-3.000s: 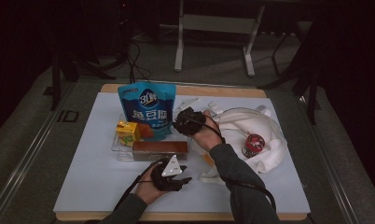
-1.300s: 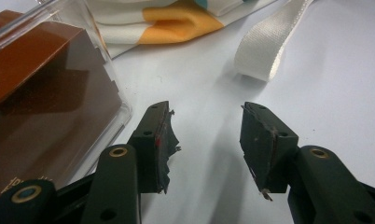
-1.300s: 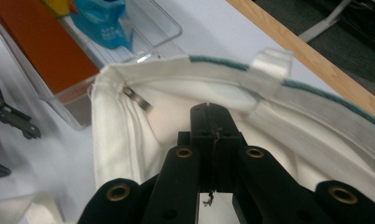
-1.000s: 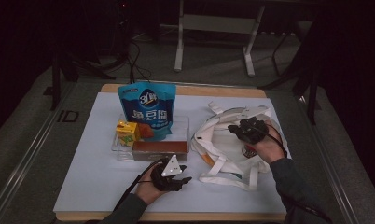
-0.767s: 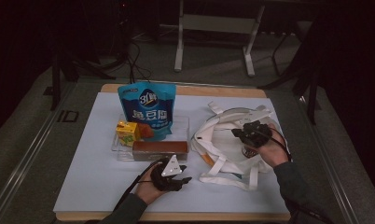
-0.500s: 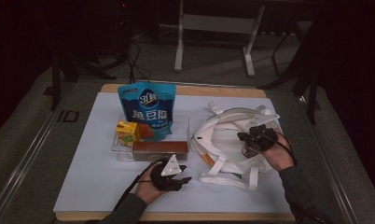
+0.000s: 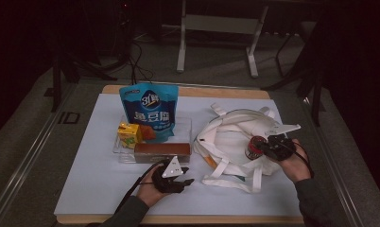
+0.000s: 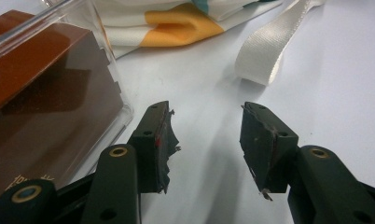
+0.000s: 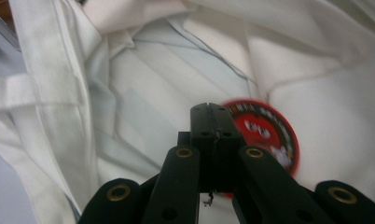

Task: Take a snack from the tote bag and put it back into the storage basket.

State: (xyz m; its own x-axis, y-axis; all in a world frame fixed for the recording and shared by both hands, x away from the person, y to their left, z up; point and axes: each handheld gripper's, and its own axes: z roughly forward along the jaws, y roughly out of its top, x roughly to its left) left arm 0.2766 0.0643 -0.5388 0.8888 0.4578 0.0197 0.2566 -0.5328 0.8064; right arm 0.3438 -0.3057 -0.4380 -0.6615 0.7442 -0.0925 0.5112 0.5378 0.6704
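A white tote bag point(image 7: 228, 142) lies crumpled on the right of the table, its straps spread around it. A red-lidded can point(image 7: 252, 147) rests on the bag. My right gripper point(image 7: 263, 149) is shut with nothing between its jaws, and its tips are just beside the can. In the right gripper view, the closed tips point(image 9: 211, 109) stand in front of the can's red lid point(image 9: 269, 135) on the white cloth point(image 9: 316, 88). My left gripper point(image 7: 187, 176) rests open on the mat near the front. Its jaws point(image 8: 206, 126) hold nothing.
A clear tray point(image 7: 184, 124) at the centre left holds a blue snack pouch point(image 7: 149, 111), a yellow juice box point(image 7: 129, 134) and a long brown box point(image 7: 162, 151). That brown box point(image 8: 41, 107) is just left of my left jaws. A white strap point(image 8: 262, 58) lies ahead of them.
My right hand has moved from the tray area to the right over the bag, then drifted right and nearer, ending beside the can. The left hand has stayed put.
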